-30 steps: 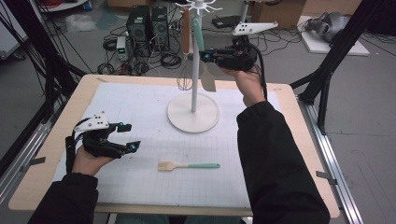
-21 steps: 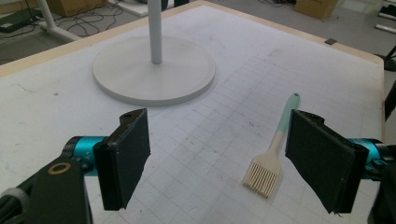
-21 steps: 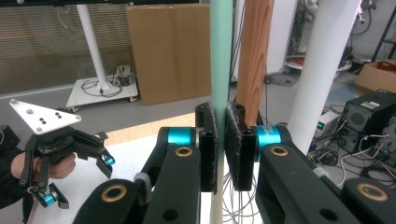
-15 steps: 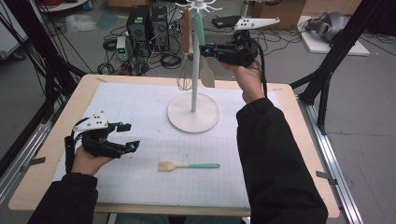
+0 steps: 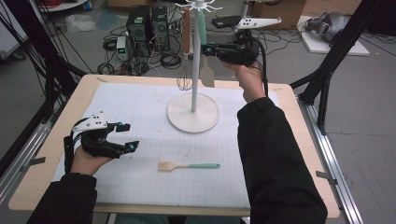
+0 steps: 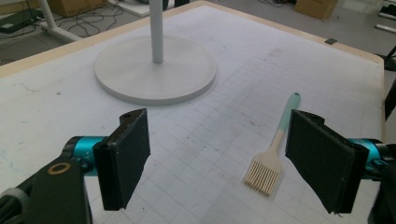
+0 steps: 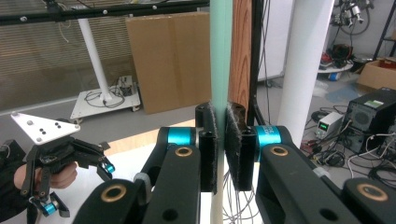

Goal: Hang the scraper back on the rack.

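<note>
Mint-handled spatula (image 5: 202, 51) hangs upright from the top of the white stand (image 5: 193, 74) at the far middle of the table (image 5: 56, 121), its long axis vertical, its pale blade pointing down and its handle up toward the hooks. The right gripper (image 5: 211, 49) is raised level at the stand's height, on a forearm that reaches up and away from the near right, and its tongs are clamped narrow on the mint handle; in the right gripper view the two black pads press on that handle (image 7: 220, 65) from both sides. A wooden-handled whisk (image 5: 186, 51) hangs just left of the spatula on the same stand, also upright, its wire head down near the round base (image 5: 205, 119). The left gripper (image 5: 126, 136) rests low over the near left of the white grid mat (image 5: 140, 177), the hand beneath it and the forearm coming in from the near edge; its tongs stand wide with nothing between them. A pastry brush (image 5: 187, 165) lies flat on the mat near the middle, just right of the left gripper, its long axis running left to right, bristles to the left and mint handle to the right.
</note>
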{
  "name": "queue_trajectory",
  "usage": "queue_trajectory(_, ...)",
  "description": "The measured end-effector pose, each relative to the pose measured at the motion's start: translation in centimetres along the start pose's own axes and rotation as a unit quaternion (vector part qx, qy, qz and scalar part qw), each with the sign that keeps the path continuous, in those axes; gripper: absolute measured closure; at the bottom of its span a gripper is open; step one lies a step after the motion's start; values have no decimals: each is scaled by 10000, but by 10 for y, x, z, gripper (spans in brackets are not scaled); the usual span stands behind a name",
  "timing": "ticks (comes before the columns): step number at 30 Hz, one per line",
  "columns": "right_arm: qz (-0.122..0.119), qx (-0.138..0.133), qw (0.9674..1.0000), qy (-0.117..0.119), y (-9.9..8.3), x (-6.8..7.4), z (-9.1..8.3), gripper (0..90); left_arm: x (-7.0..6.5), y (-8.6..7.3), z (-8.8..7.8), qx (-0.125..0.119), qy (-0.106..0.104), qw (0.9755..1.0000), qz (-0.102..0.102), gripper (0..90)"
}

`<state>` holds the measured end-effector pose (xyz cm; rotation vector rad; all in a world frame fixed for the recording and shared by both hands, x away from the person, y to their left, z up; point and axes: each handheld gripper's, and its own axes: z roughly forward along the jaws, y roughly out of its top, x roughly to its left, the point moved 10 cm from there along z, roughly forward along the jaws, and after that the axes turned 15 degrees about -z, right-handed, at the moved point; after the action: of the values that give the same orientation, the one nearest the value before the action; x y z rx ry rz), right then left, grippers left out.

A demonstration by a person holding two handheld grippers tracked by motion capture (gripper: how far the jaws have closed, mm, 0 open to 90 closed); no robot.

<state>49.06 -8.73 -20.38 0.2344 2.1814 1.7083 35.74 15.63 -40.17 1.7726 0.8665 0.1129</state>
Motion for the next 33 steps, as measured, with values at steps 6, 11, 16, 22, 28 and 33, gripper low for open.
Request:
queue_trajectory(6, 107, -63, 9999, 66, -2, -2, 4, 841, 0, 0, 0, 17, 2, 10000, 11, 222)
queue_trajectory(11, 233, -105, 9996, 101, -4, -5, 8, 841, 1, 0, -1, 0, 3, 10000, -8, 223)
queue_trajectory(16, 276, -49, 9996, 63, -6, -7, 12, 839, 3, -2, -1, 6, 4, 10000, -26, 223)
queue_trajectory(22, 252, -15, 9997, -54, -6, -9, 15, 833, 3, -3, -1, 23, 8, 10000, -28, 223)
queue_trajectory(28, 161, 134, 9993, -305, -6, -11, 11, 765, 3, -2, -1, 25, 41, 10000, 9, 223)
queue_trajectory(33, 106, 235, 9988, -424, -7, -12, 1, 700, 3, -2, -1, 17, 36, 10000, -14, 223)
